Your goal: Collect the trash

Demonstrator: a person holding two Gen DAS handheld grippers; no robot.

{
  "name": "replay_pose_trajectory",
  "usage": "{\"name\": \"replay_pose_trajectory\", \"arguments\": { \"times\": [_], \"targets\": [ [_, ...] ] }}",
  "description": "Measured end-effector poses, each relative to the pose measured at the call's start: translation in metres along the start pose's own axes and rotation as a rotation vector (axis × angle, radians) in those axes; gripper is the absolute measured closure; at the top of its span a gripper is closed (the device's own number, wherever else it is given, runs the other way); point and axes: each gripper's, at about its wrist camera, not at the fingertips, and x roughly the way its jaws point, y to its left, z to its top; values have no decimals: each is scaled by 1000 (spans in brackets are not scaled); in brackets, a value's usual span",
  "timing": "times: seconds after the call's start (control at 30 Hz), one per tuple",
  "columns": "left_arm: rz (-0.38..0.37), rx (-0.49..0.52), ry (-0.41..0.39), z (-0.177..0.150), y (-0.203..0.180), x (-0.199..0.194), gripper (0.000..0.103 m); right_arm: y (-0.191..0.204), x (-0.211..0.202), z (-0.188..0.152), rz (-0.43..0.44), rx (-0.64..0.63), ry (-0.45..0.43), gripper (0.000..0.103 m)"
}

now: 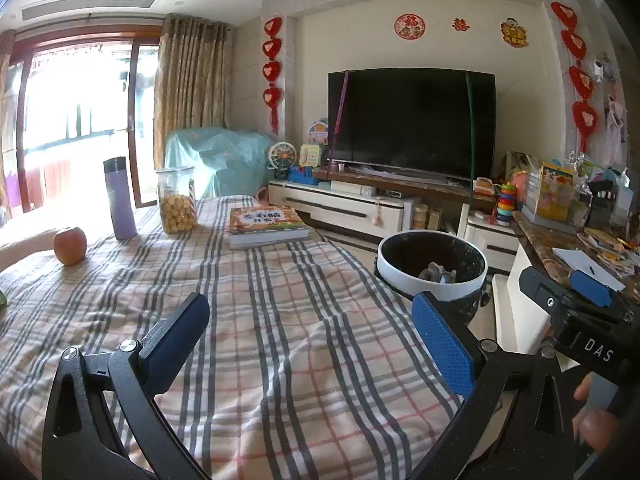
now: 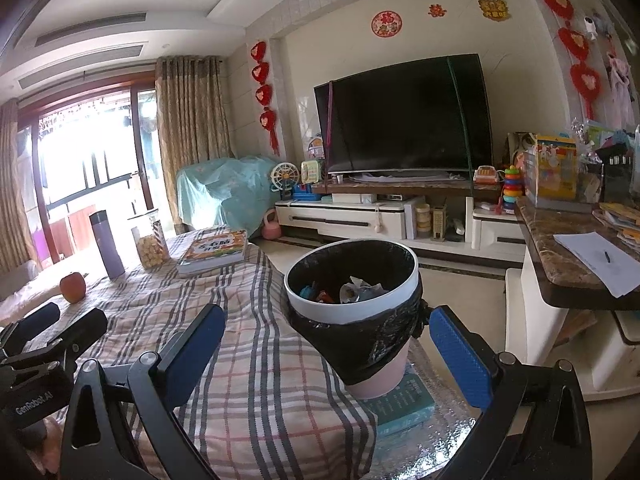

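Observation:
A white trash bin [image 2: 352, 308] with a black liner stands just off the table's right edge, with crumpled trash [image 2: 356, 290] inside. It also shows in the left wrist view [image 1: 432, 276]. My right gripper [image 2: 326, 354] is open and empty, with the bin between and beyond its fingers. My left gripper [image 1: 316, 340] is open and empty over the plaid tablecloth [image 1: 260, 320]. The right gripper's body [image 1: 580, 320] shows at the right of the left view. The left gripper [image 2: 52, 328] shows at the left of the right view.
On the table stand an apple [image 1: 70, 245], a purple flask [image 1: 119, 204], a cookie jar [image 1: 176, 200] and books [image 1: 266, 226]. A counter with paper [image 2: 592, 260] is at right. A teal book [image 2: 400, 404] lies under the bin. TV stand [image 2: 360, 216] behind.

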Motion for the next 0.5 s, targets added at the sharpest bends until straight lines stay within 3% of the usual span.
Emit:
{"name": "replay_pose_trajectory", "arguments": {
  "times": [0.5],
  "targets": [
    [-10,5,5,0,-3,0,0,1,0,0,2,1,1,0]
  ]
}}
